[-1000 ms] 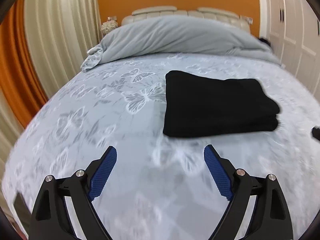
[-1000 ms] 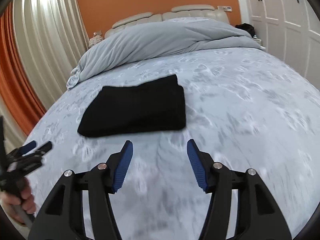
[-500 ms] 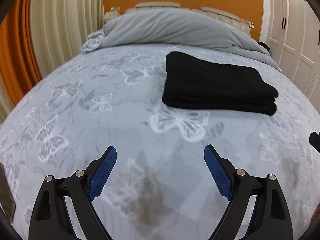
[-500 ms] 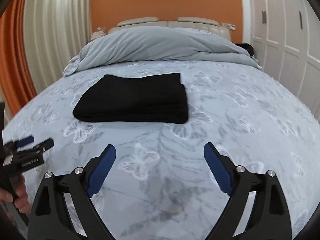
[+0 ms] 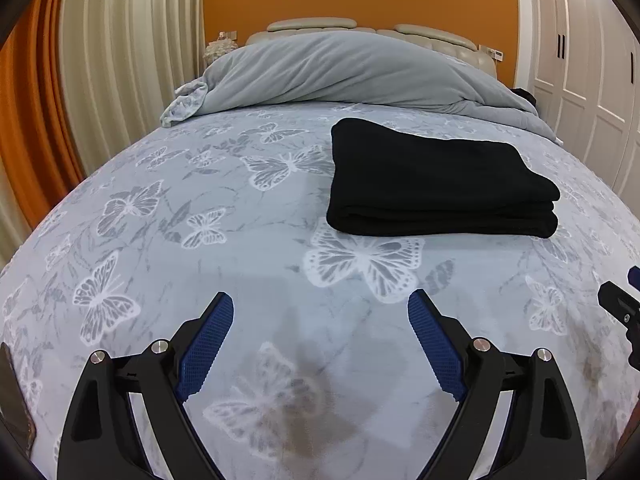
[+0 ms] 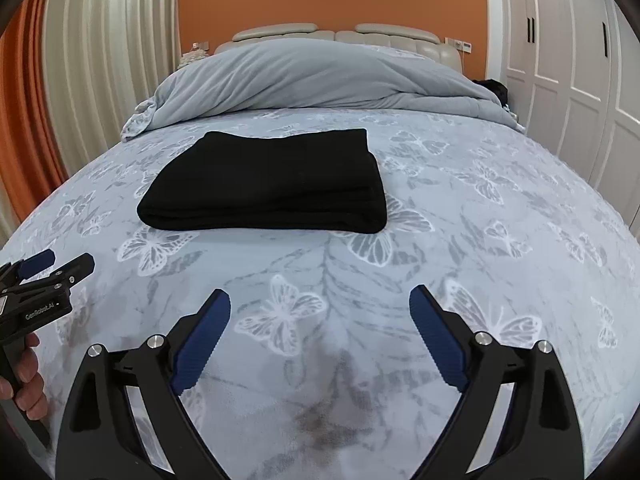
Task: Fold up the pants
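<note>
Black pants [image 5: 436,184] lie folded in a neat flat stack on the butterfly-print bed cover; they also show in the right wrist view [image 6: 272,184]. My left gripper [image 5: 320,304] is open and empty, held over the bed well short of the pants and to their left. My right gripper [image 6: 320,300] is open and empty, in front of the pants. The left gripper also shows at the left edge of the right wrist view [image 6: 52,266], held by a hand. A bit of the right gripper shows at the right edge of the left wrist view [image 5: 620,304].
The bed cover [image 5: 200,240] spreads all around the pants. A bunched grey duvet [image 5: 340,72] lies at the head of the bed under the headboard [image 6: 340,36]. Curtains [image 5: 100,60] hang at the left. White wardrobe doors [image 6: 580,60] stand at the right.
Both grippers have drawn back from the folded pants and levelled out. The right gripper's jaws have opened wider. The pants have not moved.
</note>
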{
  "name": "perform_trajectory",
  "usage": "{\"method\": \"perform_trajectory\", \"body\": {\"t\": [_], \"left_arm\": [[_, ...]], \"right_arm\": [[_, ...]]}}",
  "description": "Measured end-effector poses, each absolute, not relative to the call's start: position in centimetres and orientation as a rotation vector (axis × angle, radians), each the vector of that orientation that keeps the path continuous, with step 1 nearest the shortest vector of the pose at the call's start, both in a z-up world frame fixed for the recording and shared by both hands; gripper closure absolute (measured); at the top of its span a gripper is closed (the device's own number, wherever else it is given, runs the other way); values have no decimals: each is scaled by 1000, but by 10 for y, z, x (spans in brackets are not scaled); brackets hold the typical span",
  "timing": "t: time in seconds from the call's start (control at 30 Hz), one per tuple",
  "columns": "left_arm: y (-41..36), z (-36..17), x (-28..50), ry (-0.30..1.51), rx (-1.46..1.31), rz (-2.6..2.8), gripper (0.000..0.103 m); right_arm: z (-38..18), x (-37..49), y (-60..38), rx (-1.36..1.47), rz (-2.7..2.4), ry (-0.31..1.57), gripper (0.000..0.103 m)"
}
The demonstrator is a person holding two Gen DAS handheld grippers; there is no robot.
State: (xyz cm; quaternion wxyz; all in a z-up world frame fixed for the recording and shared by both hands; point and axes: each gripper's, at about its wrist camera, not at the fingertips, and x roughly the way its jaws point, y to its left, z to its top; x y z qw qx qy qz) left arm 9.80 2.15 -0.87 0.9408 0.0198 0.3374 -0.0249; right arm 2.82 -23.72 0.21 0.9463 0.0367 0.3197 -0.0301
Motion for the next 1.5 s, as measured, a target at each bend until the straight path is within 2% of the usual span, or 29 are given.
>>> {"method": "perform_trajectory", "body": {"t": [0.97,1.3,1.5], "left_arm": [[21,-13,101,723,32,-80,16],[18,-6,89,617,43,-81,16],[15,-9,93,660,57,-91,16]], "right_arm": [[-4,29,-234,96,-50,673,14],[-8,30,-235,106,-36,683,14],[-10,29,-236,113,-35,685,14]]}}
